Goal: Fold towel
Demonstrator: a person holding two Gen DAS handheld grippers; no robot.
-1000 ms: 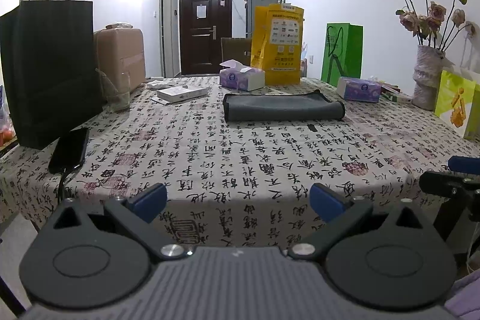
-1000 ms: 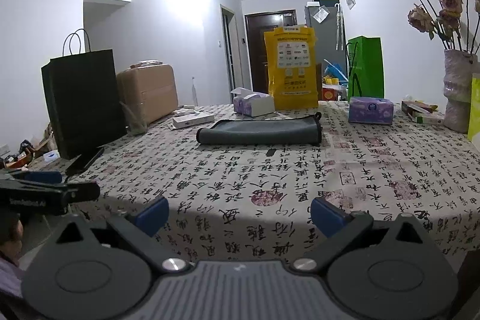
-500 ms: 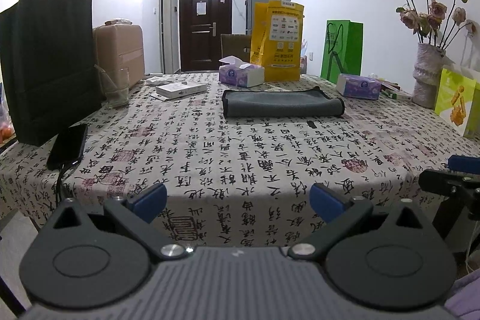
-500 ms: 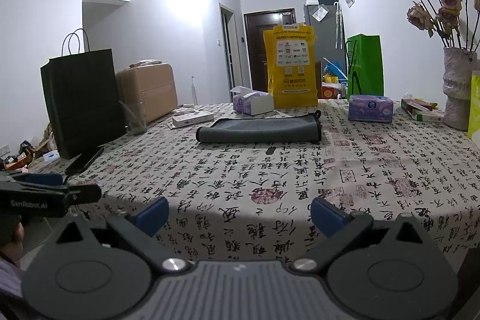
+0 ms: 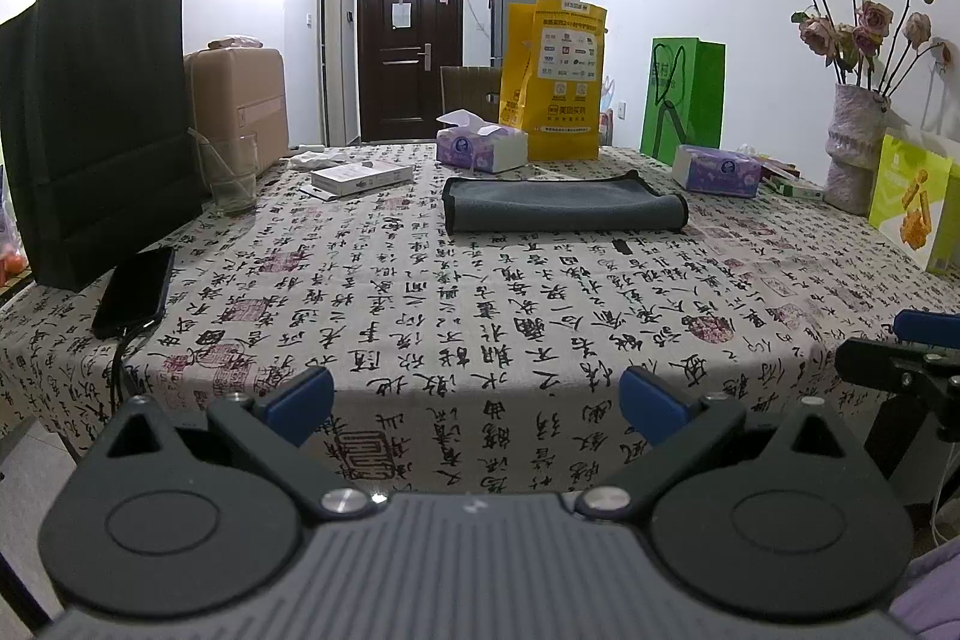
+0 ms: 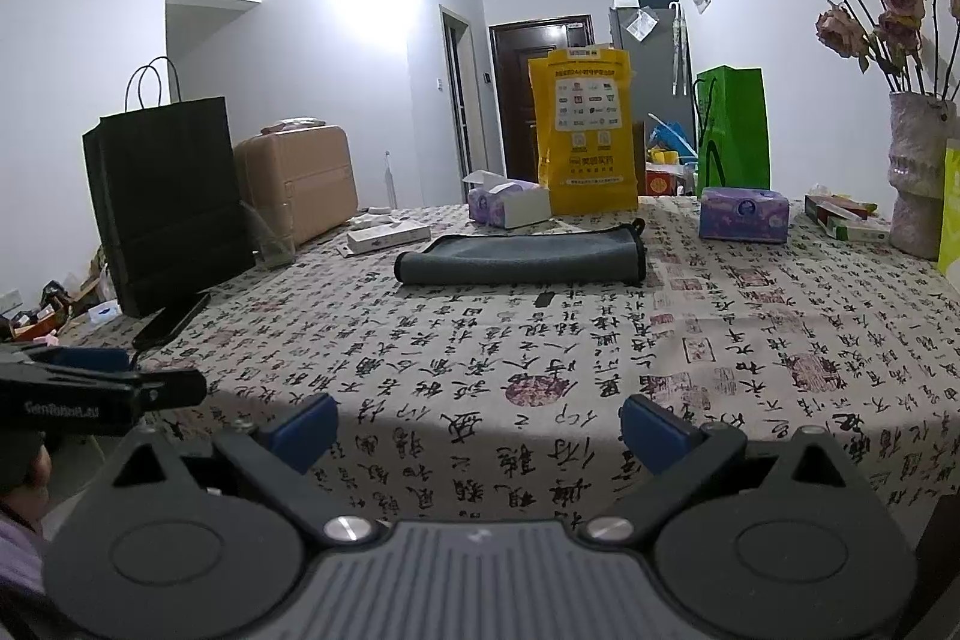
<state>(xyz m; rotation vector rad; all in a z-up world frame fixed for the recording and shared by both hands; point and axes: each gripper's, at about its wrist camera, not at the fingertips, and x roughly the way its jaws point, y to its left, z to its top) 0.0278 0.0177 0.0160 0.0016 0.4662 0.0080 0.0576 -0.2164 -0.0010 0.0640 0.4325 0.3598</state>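
A dark grey towel (image 5: 564,211) lies folded flat in the middle of the table, far from both grippers; it also shows in the right wrist view (image 6: 522,259). My left gripper (image 5: 477,397) is open and empty at the near table edge. My right gripper (image 6: 477,424) is open and empty, also at the near edge. The right gripper shows at the right edge of the left wrist view (image 5: 900,358). The left gripper shows at the left edge of the right wrist view (image 6: 96,388).
The table wears a calligraphy-print cloth (image 5: 480,304). On it stand a black paper bag (image 5: 96,130), a phone (image 5: 135,289), a glass (image 5: 231,175), a white box (image 5: 360,175), two tissue boxes (image 5: 480,148), a yellow bag (image 5: 561,82), a green bag (image 5: 684,100) and a flower vase (image 5: 855,148).
Both views have risen slightly, so the table top shows from a little higher. The towel has not moved and both grippers stay open.
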